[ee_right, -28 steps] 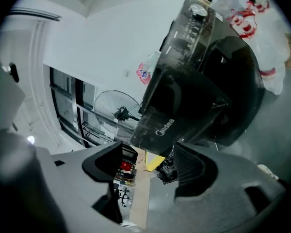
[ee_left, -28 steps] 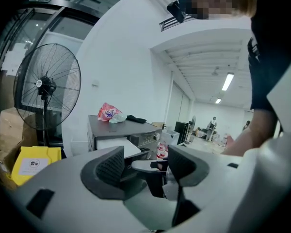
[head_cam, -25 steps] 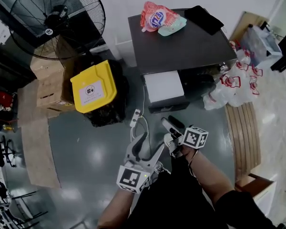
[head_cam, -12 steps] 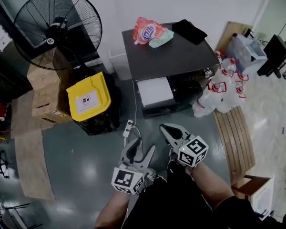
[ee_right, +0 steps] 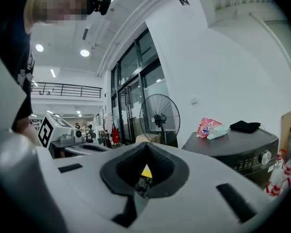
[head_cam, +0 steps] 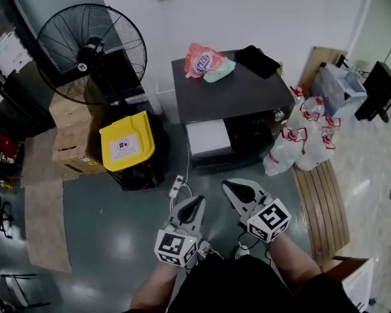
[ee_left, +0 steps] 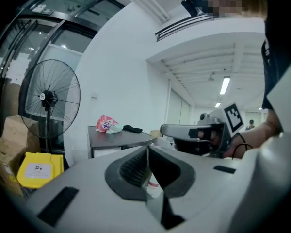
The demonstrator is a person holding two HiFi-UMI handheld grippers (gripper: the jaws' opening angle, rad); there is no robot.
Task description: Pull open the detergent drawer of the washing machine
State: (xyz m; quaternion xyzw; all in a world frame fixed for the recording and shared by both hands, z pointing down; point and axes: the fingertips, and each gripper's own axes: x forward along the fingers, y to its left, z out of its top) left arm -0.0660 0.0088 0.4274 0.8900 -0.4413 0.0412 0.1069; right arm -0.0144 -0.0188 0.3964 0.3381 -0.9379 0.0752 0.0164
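The washing machine (head_cam: 231,87) is a dark grey box against the white wall, with a white panel (head_cam: 207,137) at its front left. It also shows as the washing machine (ee_left: 117,139) and the washing machine (ee_right: 233,142), with a knob (ee_right: 266,158) on its front. My left gripper (head_cam: 197,201) hangs well short of it over the floor. Its jaws have just closed and are shut on nothing, as the left gripper (ee_left: 147,148) view shows. My right gripper (head_cam: 232,186) is beside it, also shut and empty, seen again as the right gripper (ee_right: 145,148).
A pink detergent bag (head_cam: 205,60) and a black cloth (head_cam: 257,59) lie on the machine. A standing fan (head_cam: 91,54), cardboard boxes (head_cam: 68,132) and a yellow-lidded bin (head_cam: 126,142) stand left. Bagged bottles (head_cam: 300,142) and a wooden bench (head_cam: 326,194) are right. A power strip (head_cam: 176,186) lies on the floor.
The left jaws went from a wide V to shut. The right gripper rolled flat and rose. The head view tilted up, so more wall and the whole fan show.
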